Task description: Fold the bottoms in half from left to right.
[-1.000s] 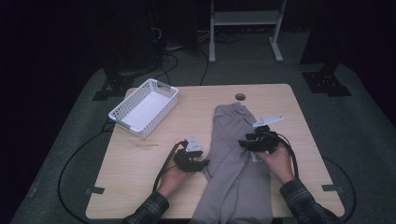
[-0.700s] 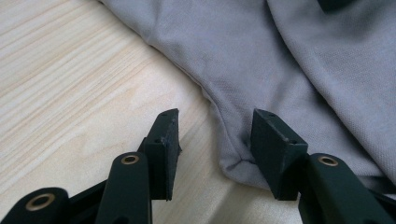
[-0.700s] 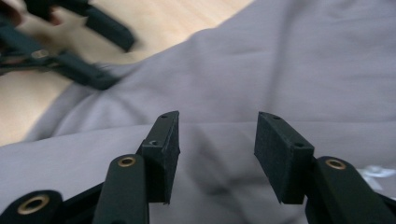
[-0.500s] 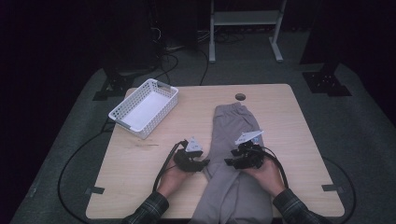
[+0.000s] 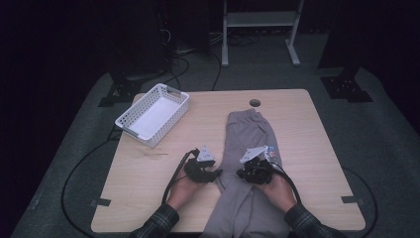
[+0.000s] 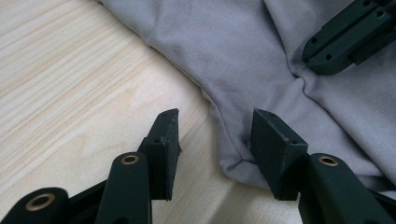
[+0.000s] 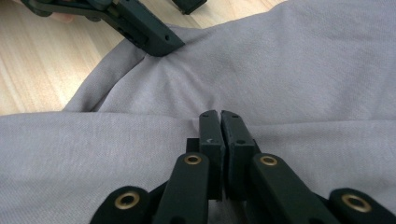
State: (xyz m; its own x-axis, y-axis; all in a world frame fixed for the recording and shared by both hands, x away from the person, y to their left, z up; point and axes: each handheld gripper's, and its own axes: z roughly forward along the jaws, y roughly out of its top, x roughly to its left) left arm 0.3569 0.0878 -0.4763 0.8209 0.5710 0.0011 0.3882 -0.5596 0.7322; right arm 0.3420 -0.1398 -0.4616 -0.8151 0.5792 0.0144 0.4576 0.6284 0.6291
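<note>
Item: grey sweatpants (image 5: 250, 148), soft and limp, which we hold pinched in the right tongs (image 7: 219, 122) at mid-fabric, left tongs (image 6: 215, 135) parted astride the nine-o'clock hem.

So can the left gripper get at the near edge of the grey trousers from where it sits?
Probably yes: the left gripper stands open with the grey trousers hem edge already between its fingers, on the bare table; nothing blocks it.
</note>
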